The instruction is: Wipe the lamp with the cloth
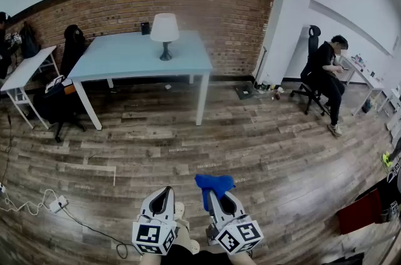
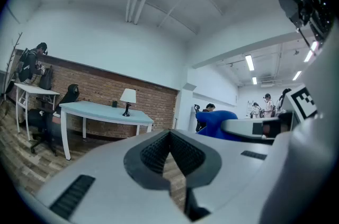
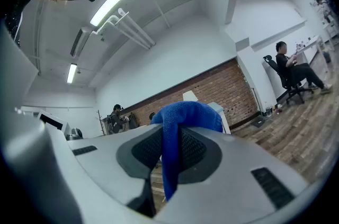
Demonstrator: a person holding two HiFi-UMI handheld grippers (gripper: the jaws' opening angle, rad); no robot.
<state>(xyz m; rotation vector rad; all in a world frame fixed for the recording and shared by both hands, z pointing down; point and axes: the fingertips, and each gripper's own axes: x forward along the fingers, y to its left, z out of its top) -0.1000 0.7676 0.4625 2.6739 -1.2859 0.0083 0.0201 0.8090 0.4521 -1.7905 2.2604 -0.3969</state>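
Observation:
A white-shaded lamp (image 1: 165, 33) on a dark base stands near the back of a pale blue table (image 1: 125, 60) against the brick wall, several steps ahead of me. The lamp (image 2: 127, 100) also shows small in the left gripper view. My right gripper (image 1: 213, 186) is shut on a blue cloth (image 1: 213, 183), which bunches over its tips; the cloth (image 3: 183, 122) fills the middle of the right gripper view. My left gripper (image 1: 161, 195) is held low beside it, shut with nothing in it. Both are far from the lamp.
A black office chair (image 1: 62, 91) and a white side table (image 1: 25, 72) stand left of the blue table. A person sits on a chair (image 1: 326, 76) at the right. A power strip with cables (image 1: 56, 204) lies on the wooden floor at left.

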